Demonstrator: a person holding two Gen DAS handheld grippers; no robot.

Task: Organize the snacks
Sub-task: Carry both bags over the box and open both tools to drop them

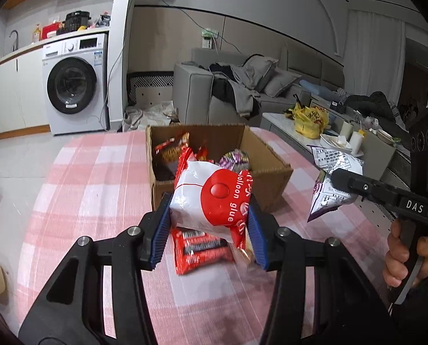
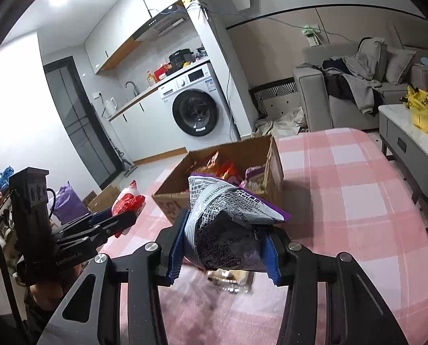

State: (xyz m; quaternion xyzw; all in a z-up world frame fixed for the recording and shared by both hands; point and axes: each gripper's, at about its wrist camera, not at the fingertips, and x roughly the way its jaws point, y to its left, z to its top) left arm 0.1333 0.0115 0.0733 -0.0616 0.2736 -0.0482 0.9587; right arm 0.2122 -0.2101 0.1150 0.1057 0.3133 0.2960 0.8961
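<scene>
While our left gripper [image 1: 208, 215] clamps a white-and-red snack bag [image 1: 211, 198] above the pink checked tablecloth [image 1: 93, 178], our right gripper [image 2: 224, 241] pinches a grey-and-purple snack pouch [image 2: 228, 224], red biscuit pack [image 1: 202, 247] lying under the left one, open cardboard box [image 1: 271, 166] of snacks just beyond, toward the table's far edge.

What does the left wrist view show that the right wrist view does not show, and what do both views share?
Only the left wrist view shows the red snack pack lying on the tablecloth under the left gripper.

Only the right wrist view shows a shiny wrapped snack below the right gripper, and the dark door.

Both show the cardboard box with snacks inside, the white and red bag in the left jaws, the grey and purple bag in the right jaws, and the washing machine.
</scene>
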